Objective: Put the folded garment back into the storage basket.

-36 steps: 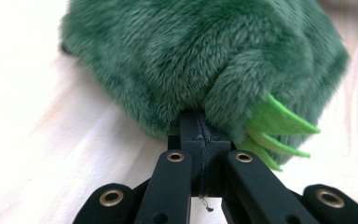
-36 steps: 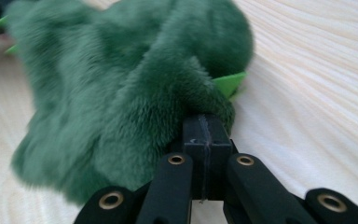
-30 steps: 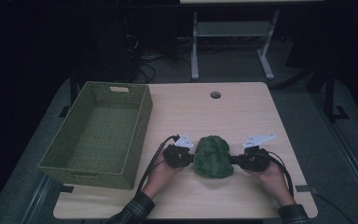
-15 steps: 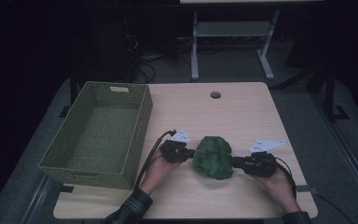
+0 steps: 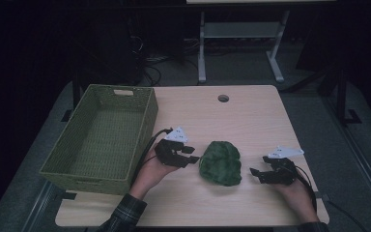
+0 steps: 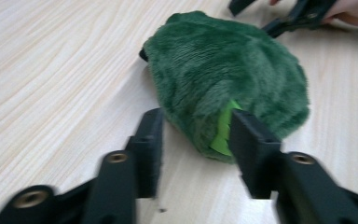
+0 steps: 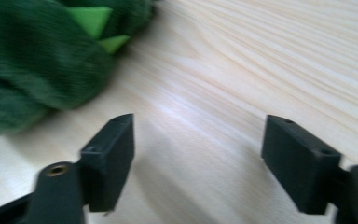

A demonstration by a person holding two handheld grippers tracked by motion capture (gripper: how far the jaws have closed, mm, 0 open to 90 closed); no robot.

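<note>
Dark green fuzzy plush toy (image 5: 221, 163), lime spikes, on table | left gripper (image 5: 191, 154) released | right gripper (image 5: 257, 174) released

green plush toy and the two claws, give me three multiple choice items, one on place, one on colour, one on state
1. Where does the green plush toy lie?
A. inside the basket
B. on the table, between the two claws
C. on the floor

2. What colour is the woven basket?
A. olive green
B. red
C. white

3. How does the right claw stand?
A. shut on the plush toy
B. shut on the basket rim
C. open, nothing between its jaws

Answers:
1 B: the high view shows the toy on the table with the left claw on one side of it and the right claw on the other.
2 A: its weave is olive green throughout.
3 C: the right gripper view shows bare tabletop between the jaws, which have just been opening, with the toy off to one side.
</note>
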